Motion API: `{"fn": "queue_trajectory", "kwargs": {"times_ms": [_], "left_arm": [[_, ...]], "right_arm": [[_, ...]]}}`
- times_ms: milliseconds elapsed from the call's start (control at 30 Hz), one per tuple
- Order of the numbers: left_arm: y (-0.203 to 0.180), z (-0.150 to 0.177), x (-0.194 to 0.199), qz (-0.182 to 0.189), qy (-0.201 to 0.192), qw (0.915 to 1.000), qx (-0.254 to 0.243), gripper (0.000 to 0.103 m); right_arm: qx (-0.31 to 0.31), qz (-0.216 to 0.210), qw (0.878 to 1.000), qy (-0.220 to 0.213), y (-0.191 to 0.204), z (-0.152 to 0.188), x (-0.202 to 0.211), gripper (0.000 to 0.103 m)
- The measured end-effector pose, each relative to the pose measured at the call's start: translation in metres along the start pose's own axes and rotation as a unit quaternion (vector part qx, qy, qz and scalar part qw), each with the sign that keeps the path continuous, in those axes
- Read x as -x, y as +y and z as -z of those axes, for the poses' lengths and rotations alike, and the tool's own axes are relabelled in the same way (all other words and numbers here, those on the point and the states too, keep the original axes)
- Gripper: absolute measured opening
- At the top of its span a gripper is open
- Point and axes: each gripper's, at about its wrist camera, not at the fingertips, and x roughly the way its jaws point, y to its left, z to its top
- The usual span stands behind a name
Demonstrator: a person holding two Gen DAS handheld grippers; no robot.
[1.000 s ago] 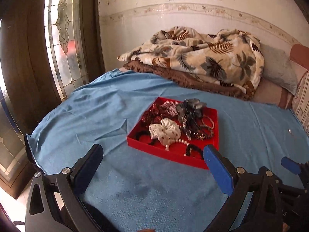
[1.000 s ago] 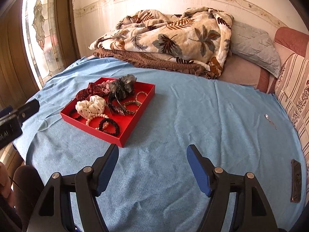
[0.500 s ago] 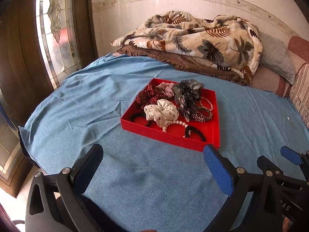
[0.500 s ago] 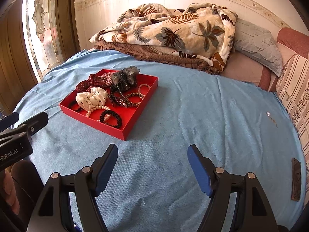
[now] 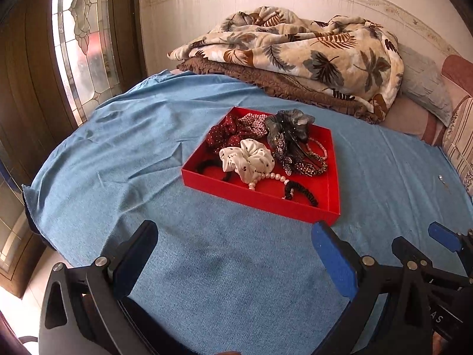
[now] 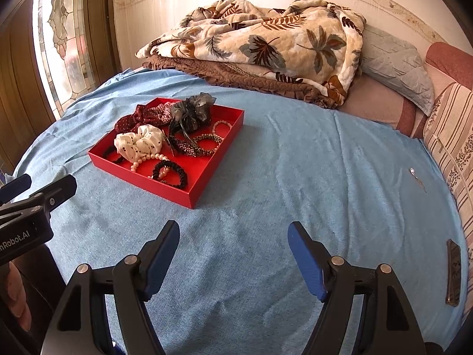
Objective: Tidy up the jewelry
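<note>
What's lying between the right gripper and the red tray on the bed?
Only bare blue bedspread. In the right wrist view, nothing sits between the open right gripper and the red tray.

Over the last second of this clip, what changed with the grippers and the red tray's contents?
Both views shifted slightly; nothing was gripped or released. The left gripper and right gripper stay open and empty over the blue sheet. The red tray and its contents lie as before.

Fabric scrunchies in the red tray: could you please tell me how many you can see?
3, possibly more hidden beneath: a white dotted scrunchie toward the near side, a dark red dotted scrunchie behind it at far left, and a checked scrunchie at the far edge of the red tray.
</note>
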Motion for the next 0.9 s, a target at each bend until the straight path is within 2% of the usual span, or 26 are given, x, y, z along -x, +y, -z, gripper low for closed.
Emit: {"fn": "queue_trajectory", "kwargs": {"times_ms": [900], "left_arm": [[0.004, 0.006, -0.017, 0.009, 0.026, 0.9996, 0.002, 0.103]], "right_arm": [[0.002, 0.0, 1.0, 0.008, 0.005, 0.001, -0.008, 0.083]]}}
